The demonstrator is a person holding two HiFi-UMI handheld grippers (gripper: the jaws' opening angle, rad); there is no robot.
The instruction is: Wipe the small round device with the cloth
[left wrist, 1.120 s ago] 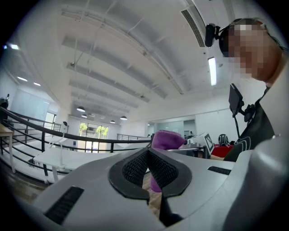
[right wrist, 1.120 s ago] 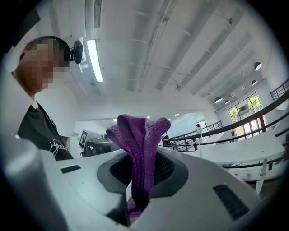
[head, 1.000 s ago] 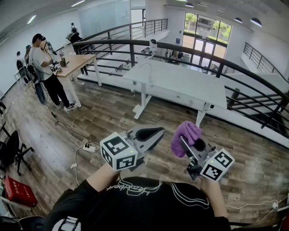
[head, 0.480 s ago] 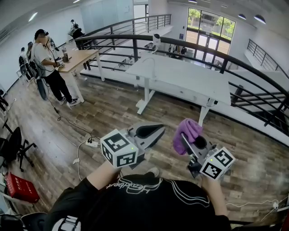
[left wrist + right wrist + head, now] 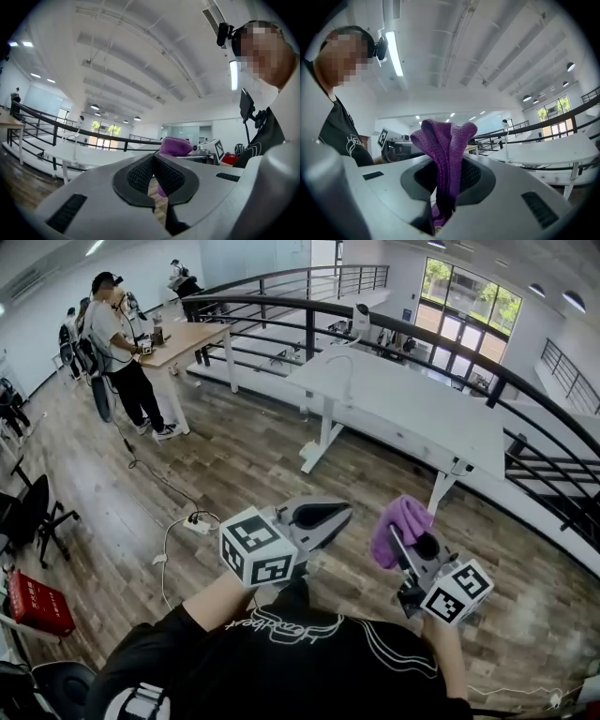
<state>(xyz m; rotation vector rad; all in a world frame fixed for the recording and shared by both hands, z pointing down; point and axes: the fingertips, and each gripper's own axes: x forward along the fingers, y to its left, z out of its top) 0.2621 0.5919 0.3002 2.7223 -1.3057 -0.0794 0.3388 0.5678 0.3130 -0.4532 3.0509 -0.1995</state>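
The left tongs [image 5: 328,516] are pressed fully together with nothing between them; in the left gripper view [image 5: 153,173] the two ribbed black pads meet along a thin seam. The right tongs [image 5: 405,538] are clamped on the purple cloth [image 5: 398,521]. In the right gripper view [image 5: 447,187] a bunched fold of it is pinched between the pads, and the rest stands up above them in a rumpled tuft [image 5: 443,140]. From the left gripper view the same cloth [image 5: 174,146] shows just past the closed tips, beside the right tongs' marker cube [image 5: 219,149]. Both tools are held side by side and apart from each other in front of the person's black shirt [image 5: 281,662], each pointing roughly level and away from the body. Their marker cubes, left [image 5: 258,547] and right [image 5: 457,592], sit nearest the wearer. Below them lies the wooden floor [image 5: 234,465], with a white power strip [image 5: 197,524] and its cable near the left tool. Farther out stands a long white counter [image 5: 412,409], well apart from both tongs, and behind it runs a curved black railing [image 5: 422,334]. At far left a person [image 5: 117,343] stands by a wooden counter [image 5: 187,338]. A black chair [image 5: 37,517] and a red box [image 5: 36,606] sit near the left edge.
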